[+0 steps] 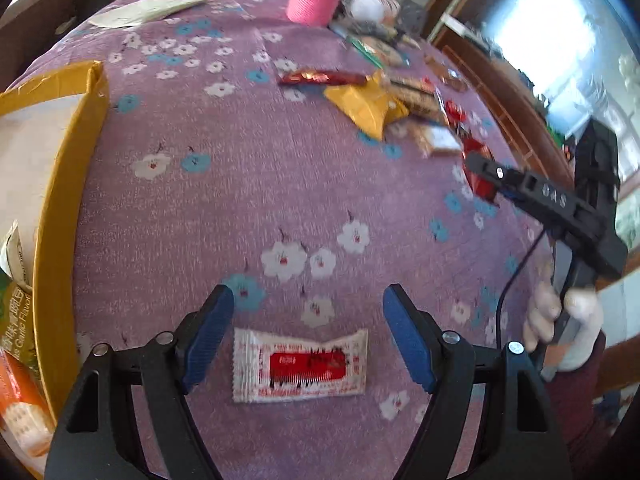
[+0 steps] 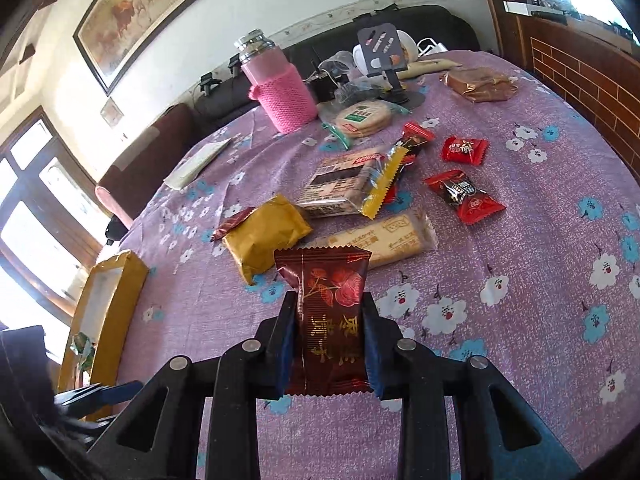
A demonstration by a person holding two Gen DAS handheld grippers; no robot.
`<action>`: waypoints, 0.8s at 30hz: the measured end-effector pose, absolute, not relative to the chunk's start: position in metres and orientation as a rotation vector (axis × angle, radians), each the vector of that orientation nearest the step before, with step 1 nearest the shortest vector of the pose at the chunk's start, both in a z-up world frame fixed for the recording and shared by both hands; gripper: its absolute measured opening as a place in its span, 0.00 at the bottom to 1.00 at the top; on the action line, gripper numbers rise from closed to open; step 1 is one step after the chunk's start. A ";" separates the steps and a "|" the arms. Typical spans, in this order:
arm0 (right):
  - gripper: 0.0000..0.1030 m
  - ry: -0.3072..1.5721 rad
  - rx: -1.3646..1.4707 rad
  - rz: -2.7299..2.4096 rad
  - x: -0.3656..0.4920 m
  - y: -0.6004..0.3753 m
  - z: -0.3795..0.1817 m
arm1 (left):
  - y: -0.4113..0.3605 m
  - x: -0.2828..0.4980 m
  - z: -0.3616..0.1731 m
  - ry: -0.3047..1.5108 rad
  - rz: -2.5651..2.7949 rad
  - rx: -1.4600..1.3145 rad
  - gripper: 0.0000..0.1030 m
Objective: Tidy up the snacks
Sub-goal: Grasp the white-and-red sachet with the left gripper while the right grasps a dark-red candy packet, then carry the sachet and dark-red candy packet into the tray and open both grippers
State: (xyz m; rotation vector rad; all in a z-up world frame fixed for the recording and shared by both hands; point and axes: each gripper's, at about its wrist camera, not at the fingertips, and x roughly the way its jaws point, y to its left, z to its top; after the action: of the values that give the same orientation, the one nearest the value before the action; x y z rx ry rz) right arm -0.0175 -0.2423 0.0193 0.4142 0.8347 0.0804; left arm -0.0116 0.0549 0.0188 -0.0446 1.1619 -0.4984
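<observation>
Your right gripper (image 2: 330,344) is clenched on one dark red foil snack packet printed with a rose (image 2: 326,320), held upright between both blue pads above the near part of the purple flowered tablecloth (image 2: 520,240). Your left gripper (image 1: 308,340) is spread wide, its two blue pads (image 1: 208,336) on either side of one flat white sachet with a red label (image 1: 300,364); whether they touch it cannot be told. The sachet lies on the cloth near its near edge.

At the left edge of the cloth stands one open yellow cardboard box (image 1: 60,200), with a green garlic-flavour packet (image 1: 16,320) and an orange packet (image 1: 20,400) inside.

Toward the middle lies a loose group of snacks: one yellow wrapped packet (image 2: 266,240), one long pale biscuit bar (image 2: 384,236), one clear-wrapped block of wafers (image 2: 340,188), one round pack of crackers (image 2: 362,118) and two red candies (image 2: 464,196) apart to the right. One brown wrapped cake (image 2: 478,84) sits near the far right edge.

At the far edge stand one flask in a pink knitted sleeve (image 2: 282,88) and one grey phone stand (image 2: 384,60).
</observation>
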 end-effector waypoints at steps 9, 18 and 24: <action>0.30 0.855 0.426 0.133 -0.014 -0.235 0.017 | 0.041 -0.089 0.021 1.126 -0.631 0.164 0.75; 0.30 0.848 0.388 0.125 -0.015 -0.225 0.013 | 0.019 -0.087 0.015 0.995 -0.562 0.306 0.33; 0.30 0.827 0.341 0.129 -0.017 -0.216 0.015 | 0.023 -0.097 0.019 0.957 -0.511 0.278 0.26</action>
State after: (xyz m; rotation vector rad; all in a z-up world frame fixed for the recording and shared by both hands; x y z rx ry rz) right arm -0.0166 -0.2156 0.0147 0.3414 0.8273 0.1292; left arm -0.0972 0.0232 0.0185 0.2776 0.9575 -0.5111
